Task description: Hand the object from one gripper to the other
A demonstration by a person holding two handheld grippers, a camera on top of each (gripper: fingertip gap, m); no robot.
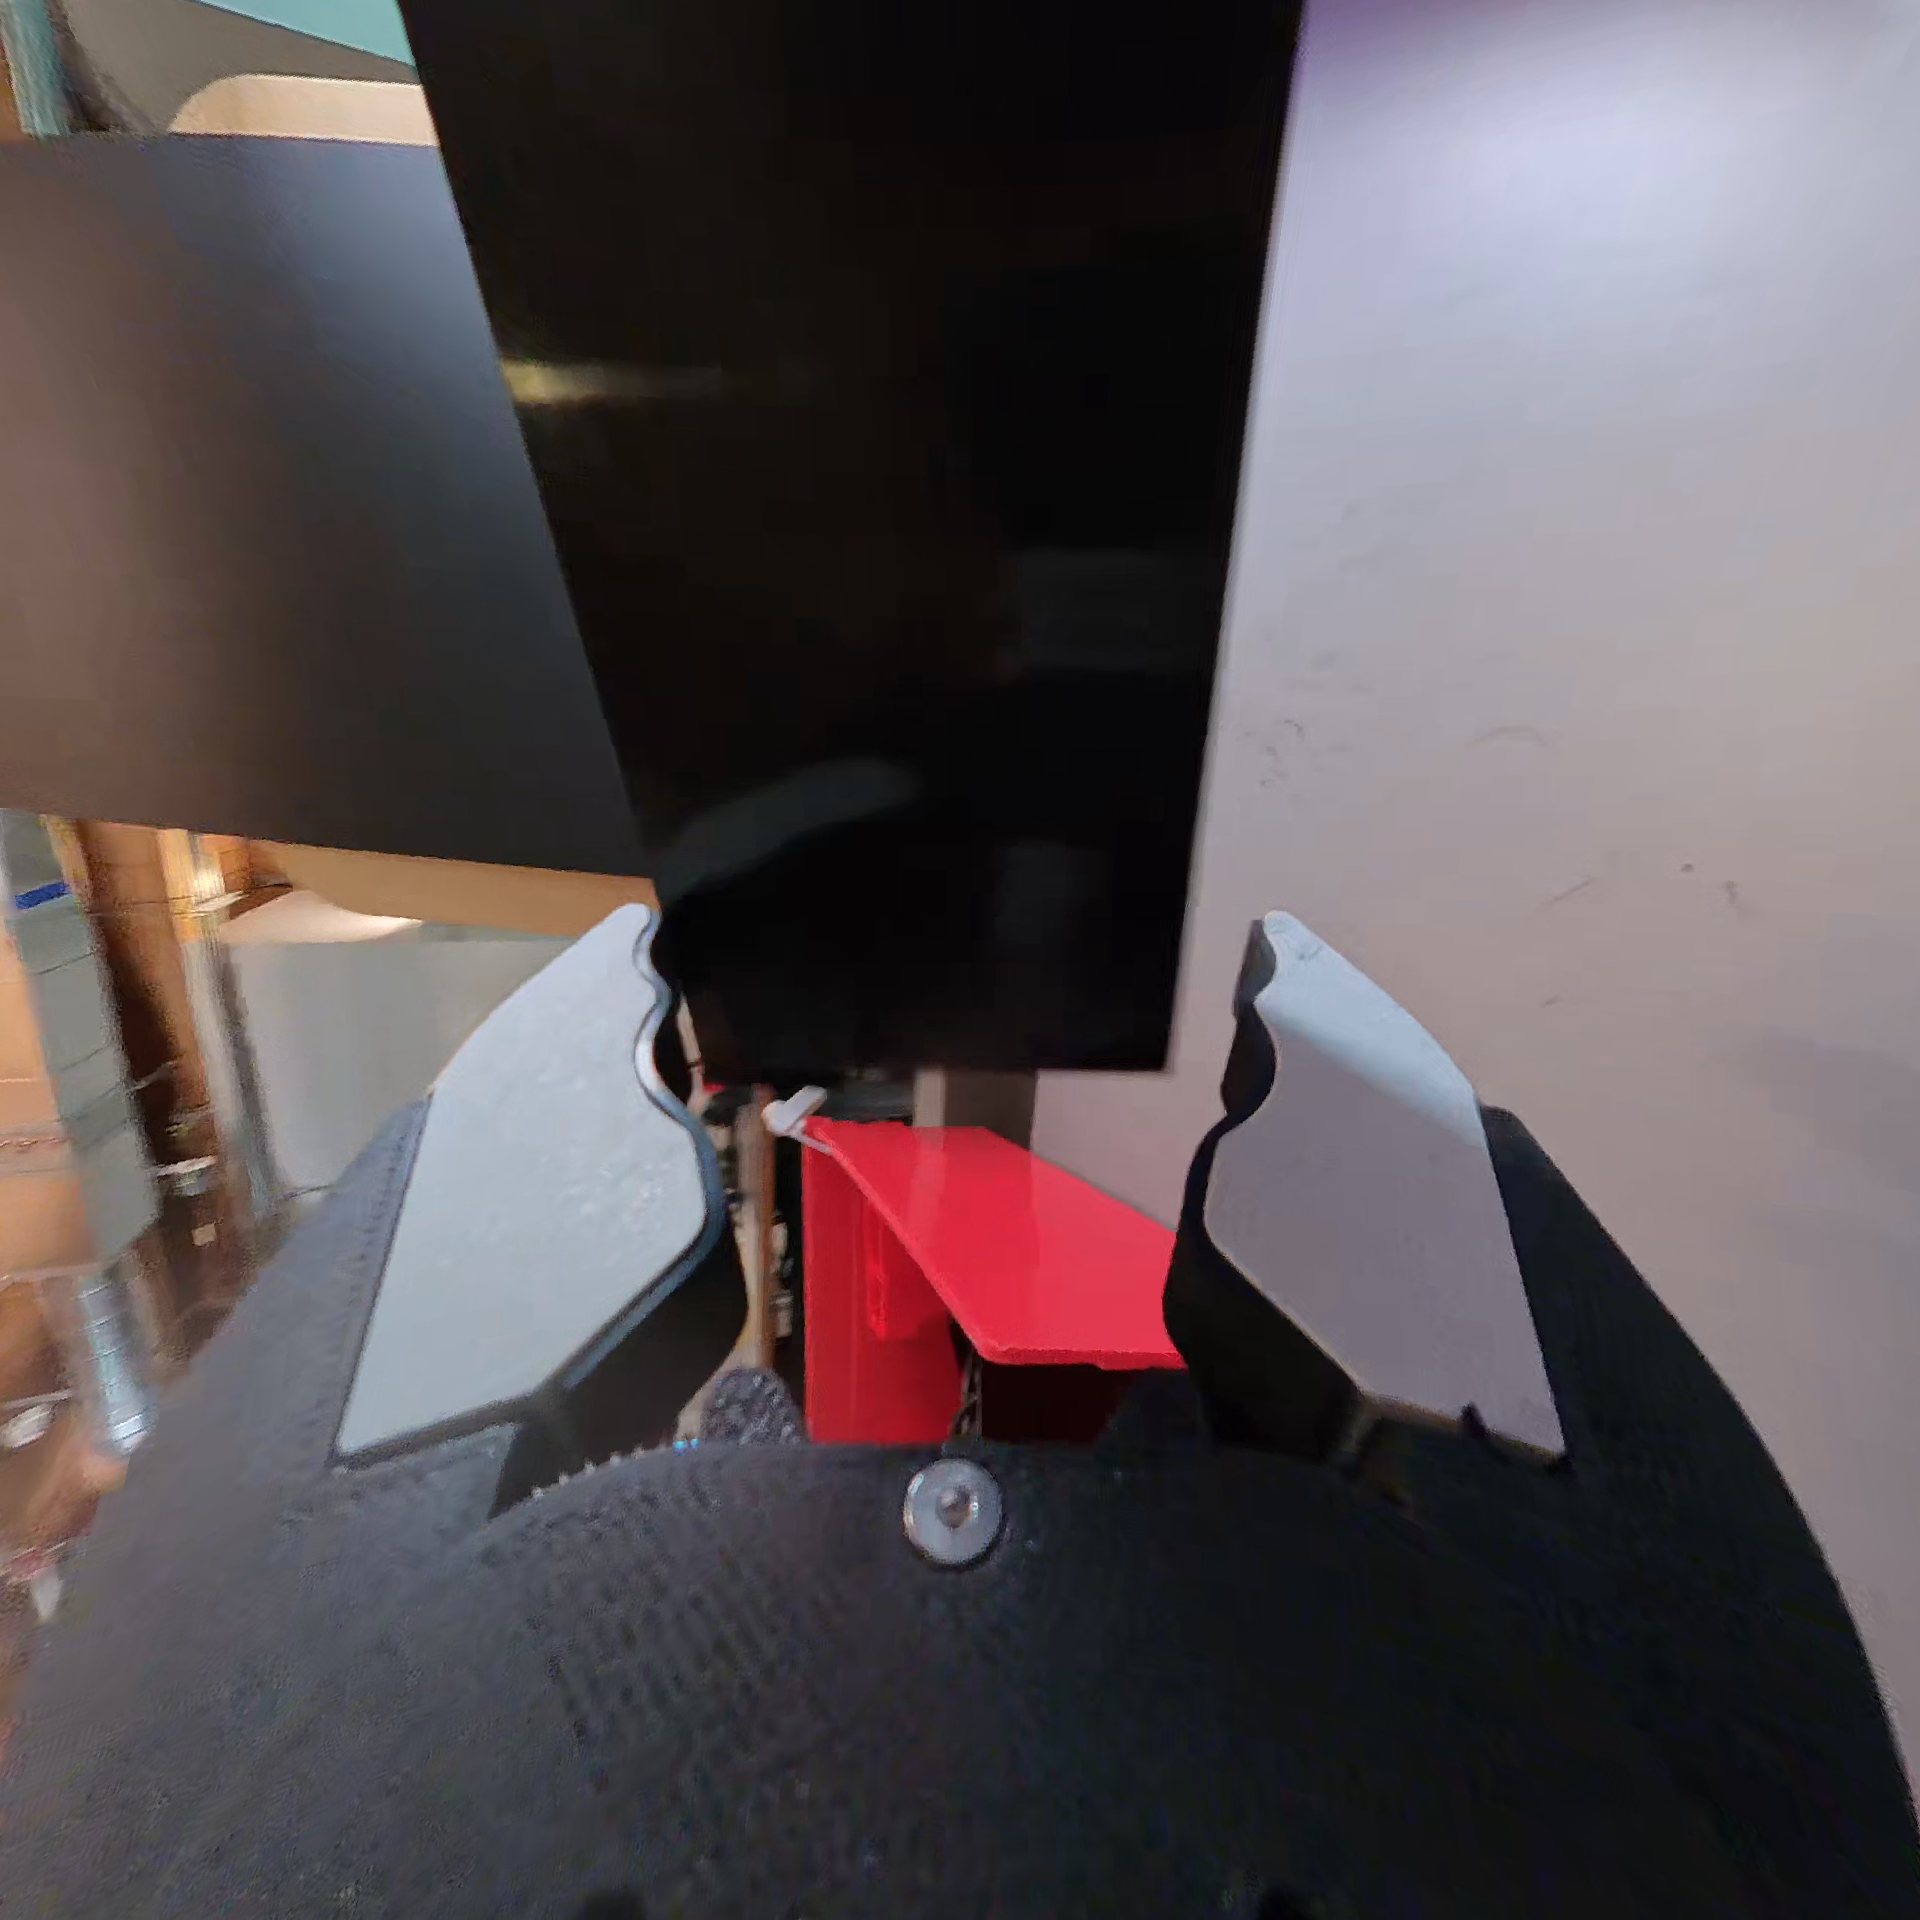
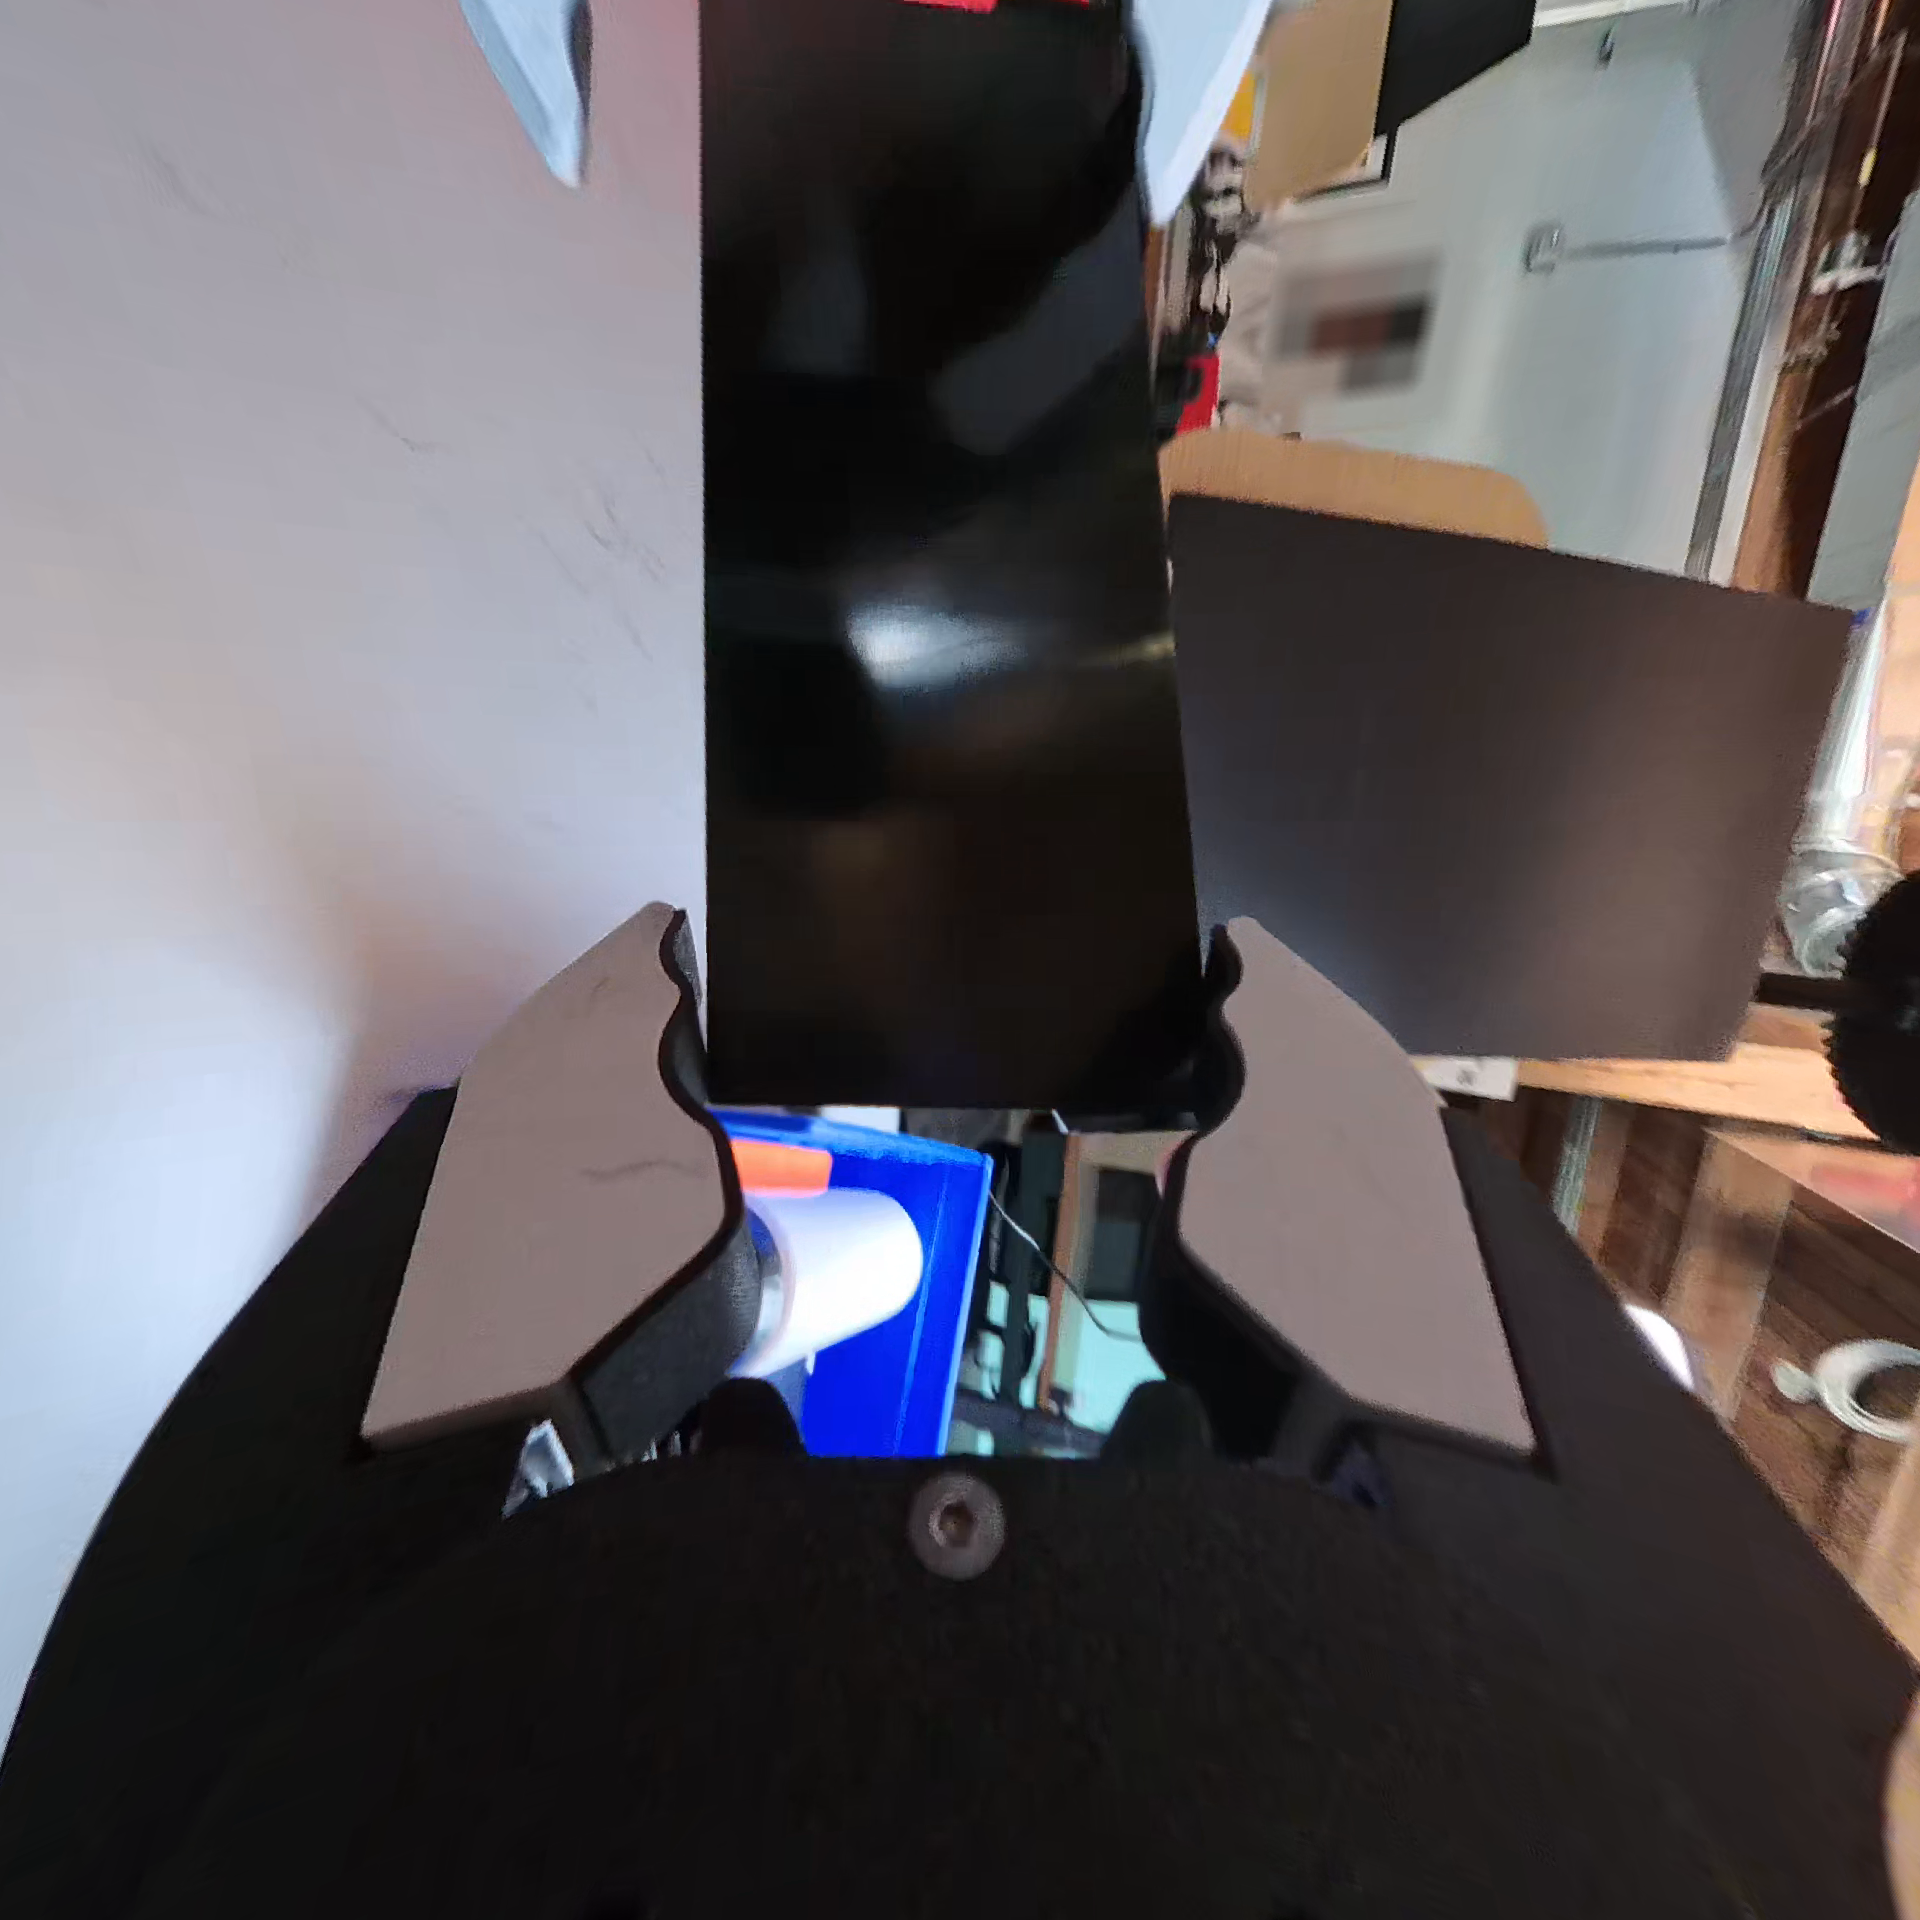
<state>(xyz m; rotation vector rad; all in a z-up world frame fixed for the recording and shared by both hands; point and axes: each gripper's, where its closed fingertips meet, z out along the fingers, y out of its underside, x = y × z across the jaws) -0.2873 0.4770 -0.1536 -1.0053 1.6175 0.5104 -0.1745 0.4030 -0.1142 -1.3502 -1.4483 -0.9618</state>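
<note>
A glossy black flat slab (image 1: 883,520) hangs in the air between my two grippers. In the right wrist view my right gripper (image 2: 951,935) is shut on the near end of the slab (image 2: 935,623), with a finger pressed on each long edge. In the left wrist view my left gripper (image 1: 956,935) is open around the slab's other end. Its left finger is at the slab's edge and its right finger stands apart from it. The left gripper's grey fingertips (image 2: 540,94) show at the top of the right wrist view, on either side of the slab.
A matte black board (image 1: 260,468) stands beside the slab, also in the right wrist view (image 2: 1455,779). A white wall (image 1: 1558,520) is on the other side. Below are a red shelf (image 1: 997,1236) and a blue bin (image 2: 935,1299) holding a white tube (image 2: 842,1268). Wooden furniture (image 2: 1766,1247) is at the right. Left tips to right tips: about 15 cm.
</note>
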